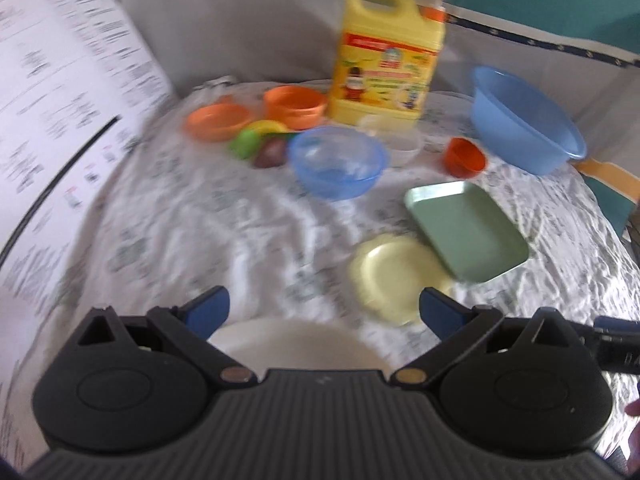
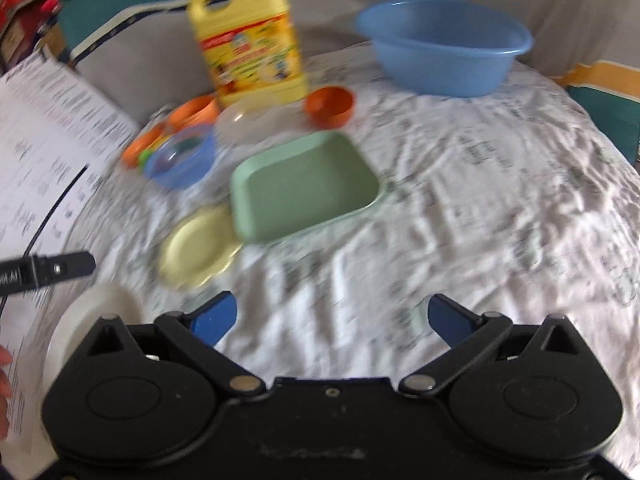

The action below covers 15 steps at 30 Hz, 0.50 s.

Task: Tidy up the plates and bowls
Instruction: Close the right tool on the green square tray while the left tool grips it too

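Across the middle of both views lies a wrinkled white printed cloth (image 2: 460,216) carrying the dishes. Left gripper (image 1: 324,312): jaws spread wide, nothing between them; a white plate (image 1: 296,340) sits directly below its fingers at the bottom centre of the left wrist frame. Right gripper (image 2: 332,316): jaws likewise apart and empty, over bare cloth.

Green rectangular tray (image 2: 304,184) lies at centre of the right wrist frame, its lower left corner overlapping the rim of a pale yellow plate (image 2: 196,248). Clear blue bowl (image 1: 338,160) stands above them in the left view, just beside small toy fruit (image 1: 260,144) and two orange bowls (image 1: 256,116). A small orange cup (image 2: 330,106) sits between the tray and the large blue basin (image 2: 444,44) at upper right. Yellow detergent jug (image 1: 386,52) stands upright at top centre. Printed paper sheets (image 1: 60,120) fill the left edge. Both frames are motion-blurred; fine detail is unreadable.
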Available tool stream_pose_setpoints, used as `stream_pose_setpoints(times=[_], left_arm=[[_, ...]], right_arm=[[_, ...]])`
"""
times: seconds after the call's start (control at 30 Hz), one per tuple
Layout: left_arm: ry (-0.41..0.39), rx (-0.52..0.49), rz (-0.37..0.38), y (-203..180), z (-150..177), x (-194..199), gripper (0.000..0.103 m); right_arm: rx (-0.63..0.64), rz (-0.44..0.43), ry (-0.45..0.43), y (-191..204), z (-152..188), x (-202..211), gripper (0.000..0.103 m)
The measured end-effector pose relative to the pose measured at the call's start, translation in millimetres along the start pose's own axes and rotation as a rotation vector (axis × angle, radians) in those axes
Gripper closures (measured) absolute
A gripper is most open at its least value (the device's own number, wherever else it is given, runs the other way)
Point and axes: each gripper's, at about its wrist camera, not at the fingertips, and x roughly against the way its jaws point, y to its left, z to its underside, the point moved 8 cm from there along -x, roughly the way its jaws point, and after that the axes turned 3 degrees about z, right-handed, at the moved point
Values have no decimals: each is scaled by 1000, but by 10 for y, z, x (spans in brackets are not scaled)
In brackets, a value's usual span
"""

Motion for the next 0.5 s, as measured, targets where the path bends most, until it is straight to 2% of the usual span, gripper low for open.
stream_pose_setpoints(times=[0.2, 0.37, 0.5], left_arm=[[27, -76, 33, -413, -230, -364, 0], [48, -140, 35, -682, -377, -646, 0], [72, -167, 34, -831, -462, -883, 0]], right_arm=[[-60, 6, -22, -313, -338, -245, 1], [-71, -44, -15, -382, -647, -518, 19], [-73, -66, -1, -397, -842, -808, 43]])
